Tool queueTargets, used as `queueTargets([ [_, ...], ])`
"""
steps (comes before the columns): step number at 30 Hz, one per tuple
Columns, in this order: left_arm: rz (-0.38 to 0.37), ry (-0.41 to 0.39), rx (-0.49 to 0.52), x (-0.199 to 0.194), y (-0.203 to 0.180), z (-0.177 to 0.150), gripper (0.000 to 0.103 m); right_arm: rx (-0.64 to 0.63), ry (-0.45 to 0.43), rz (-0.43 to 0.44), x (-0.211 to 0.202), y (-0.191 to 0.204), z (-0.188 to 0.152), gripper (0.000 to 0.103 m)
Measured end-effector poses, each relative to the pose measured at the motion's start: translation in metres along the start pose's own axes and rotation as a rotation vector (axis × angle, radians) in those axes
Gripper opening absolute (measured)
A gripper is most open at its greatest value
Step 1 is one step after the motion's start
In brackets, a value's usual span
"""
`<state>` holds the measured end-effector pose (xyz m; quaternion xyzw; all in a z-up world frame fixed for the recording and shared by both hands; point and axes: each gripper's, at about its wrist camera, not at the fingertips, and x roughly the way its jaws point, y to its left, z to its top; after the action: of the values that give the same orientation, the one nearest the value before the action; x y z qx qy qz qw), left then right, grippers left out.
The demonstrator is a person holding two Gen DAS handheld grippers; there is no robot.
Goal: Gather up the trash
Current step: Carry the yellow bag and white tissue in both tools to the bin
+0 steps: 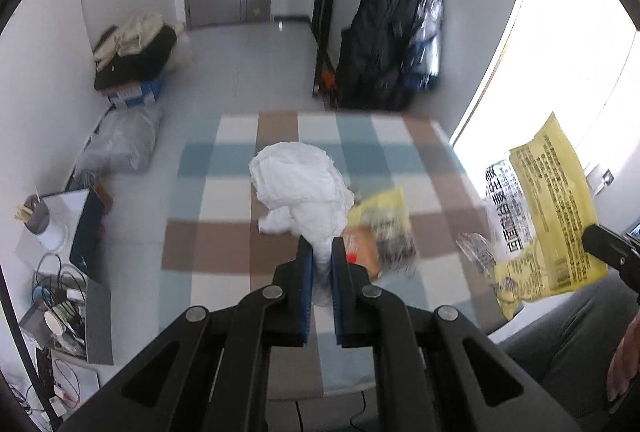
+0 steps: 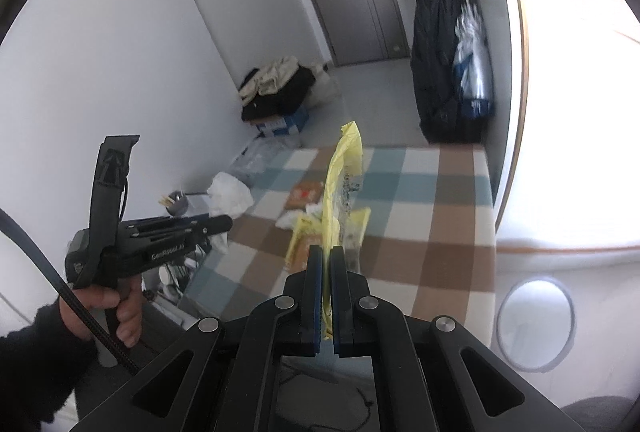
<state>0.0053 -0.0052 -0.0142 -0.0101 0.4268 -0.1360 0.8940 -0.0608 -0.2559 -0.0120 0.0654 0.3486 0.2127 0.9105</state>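
My left gripper (image 1: pixel 322 246) is shut on a crumpled white tissue wad (image 1: pixel 300 187) and holds it above the checked tablecloth (image 1: pixel 280 139). My right gripper (image 2: pixel 326 254) is shut on a yellow plastic wrapper (image 2: pixel 340 183), held up edge-on above the table; the same wrapper (image 1: pixel 548 216) shows at the right of the left wrist view. On the table lie another yellow wrapper (image 2: pixel 304 232) and an orange-brown packet (image 2: pixel 304 193). The left gripper (image 2: pixel 224 222) with its tissue (image 2: pixel 230 193) shows at the left of the right wrist view.
A dark coat (image 1: pixel 384 31) and umbrella hang past the table's far edge. Bags and a blue box (image 1: pixel 134 55) sit on the floor at left. A cluttered side surface with cables and a cup (image 1: pixel 52 296) is at the near left. A bright window is at right.
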Motion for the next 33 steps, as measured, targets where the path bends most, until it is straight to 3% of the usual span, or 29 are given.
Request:
queueTargets([
  [10,-0.052,-0.088,0.038,-0.023,-0.038,0.036,0.005,0.02,-0.129,-0.022,-0.059,-0.006,0.032,0.003],
  [19,-0.113,-0.118,0.057,-0.037,-0.057,0.054,0.004,0.02,-0.178,-0.08,-0.086,-0.025,0.043,0.003],
  [26,-0.207,-0.096,0.108,-0.034,-0.099,0.066,0.004,0.05,-0.248,-0.131,-0.125,-0.044,0.05,0.003],
  [33,-0.341,-0.027,0.177,-0.005,-0.17,0.076,0.004,0.119,-0.304,-0.277,-0.179,-0.09,0.044,0.003],
])
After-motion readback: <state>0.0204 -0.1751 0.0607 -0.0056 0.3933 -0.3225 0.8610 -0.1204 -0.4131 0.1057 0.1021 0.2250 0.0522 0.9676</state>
